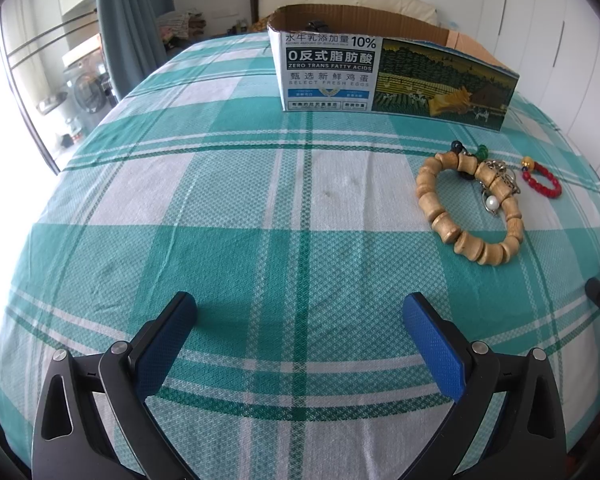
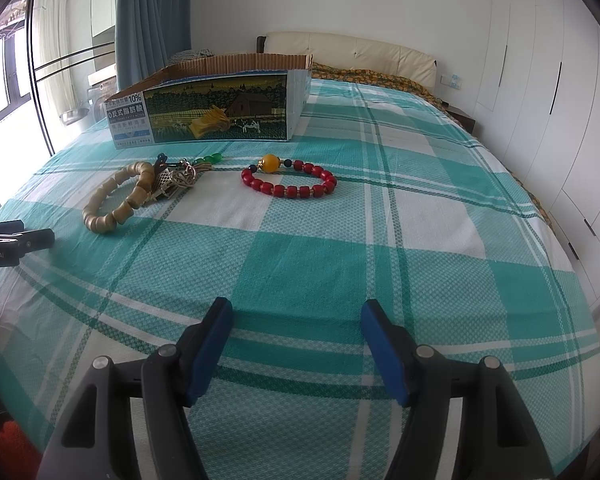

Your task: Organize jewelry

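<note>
Both tongs, left (image 1: 300,316) and right (image 2: 296,322), sit spread and empty, and honestly the wooden bracelet (image 2: 116,196) could drag the tangled metal charm (image 2: 172,180) just beside it instead of reaching the cardboard box (image 2: 220,108) alone.

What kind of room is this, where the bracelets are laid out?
Most likely a bedroom. The jewelry lies on a bed with a teal plaid sheet, a padded headboard stands at its far end, and white wardrobe doors line the wall beside it.

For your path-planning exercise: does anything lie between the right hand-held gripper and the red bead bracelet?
Nothing visible does. Only bare checked bedspread lies between the open right hand-held gripper and the red bead bracelet; the wooden bracelet sits off to the left.
</note>
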Motion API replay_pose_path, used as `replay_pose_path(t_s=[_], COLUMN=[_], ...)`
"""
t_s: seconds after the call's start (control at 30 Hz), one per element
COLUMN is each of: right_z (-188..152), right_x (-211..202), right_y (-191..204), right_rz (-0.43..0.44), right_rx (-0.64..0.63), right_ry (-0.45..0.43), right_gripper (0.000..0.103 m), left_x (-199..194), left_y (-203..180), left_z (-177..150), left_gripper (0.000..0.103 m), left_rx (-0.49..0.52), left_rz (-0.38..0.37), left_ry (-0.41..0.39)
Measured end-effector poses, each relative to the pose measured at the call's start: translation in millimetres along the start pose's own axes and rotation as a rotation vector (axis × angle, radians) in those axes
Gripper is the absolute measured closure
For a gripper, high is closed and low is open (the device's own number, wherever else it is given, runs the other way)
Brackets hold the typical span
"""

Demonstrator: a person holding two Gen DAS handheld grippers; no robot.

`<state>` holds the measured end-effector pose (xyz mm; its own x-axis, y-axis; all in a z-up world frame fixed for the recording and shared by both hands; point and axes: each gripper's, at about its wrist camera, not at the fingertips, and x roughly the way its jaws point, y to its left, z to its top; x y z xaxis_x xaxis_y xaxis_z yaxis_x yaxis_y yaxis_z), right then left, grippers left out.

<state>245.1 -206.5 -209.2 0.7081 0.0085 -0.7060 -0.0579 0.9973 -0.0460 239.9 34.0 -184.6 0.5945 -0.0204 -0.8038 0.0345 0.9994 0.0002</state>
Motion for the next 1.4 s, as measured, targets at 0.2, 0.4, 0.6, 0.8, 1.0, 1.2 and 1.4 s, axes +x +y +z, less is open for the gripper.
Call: replay_pose_path(t_s=[0.2,0.4,0.6,0.8,1.0,1.2,1.4], right_z=[-0.1,-0.2,-0.2,-0.2,-0.2,-0.2,-0.2], right_x=[0.0,-0.1,-0.1,-0.1,-0.2,-0.1,0.0], right_y=[0.0,-0.1,-0.3,-0.3,-0.3,-0.4,-0.3], right_rz=[0.0,0.0,0.0,0.0,0.0,0.0,0.0], right_rx=[0.0,0.0,0.0,0.0,0.0,0.0,0.0], right_ry=[0.0,0.0,-0.001,-0.001,-0.001,-0.001,-0.001], right_gripper=[0.035,0.035,0.035,0.035,0.035,0.035,0.035], left_x=[0.1,0.0,-0.1,-0.4,-0.6,0.0,-0.2], left_y=[0.1,0.2,0.3,0.4,0.4,3.7,3.7], left_z=[0.2,0.3,0.3,0.3,0.1,1.2,4.2], left_gripper=[0.0,0.0,0.0,0.0,0.0,0.001,0.001], left_rx=[0.0,0.0,0.0,0.0,-0.001,0.001,0.026], left_rz=[0.0,0.0,0.0,0.001,0.0,-0.012,-0.041], left_ry=[0.0,0.0,0.0,0.0,0.0,0.003,0.007])
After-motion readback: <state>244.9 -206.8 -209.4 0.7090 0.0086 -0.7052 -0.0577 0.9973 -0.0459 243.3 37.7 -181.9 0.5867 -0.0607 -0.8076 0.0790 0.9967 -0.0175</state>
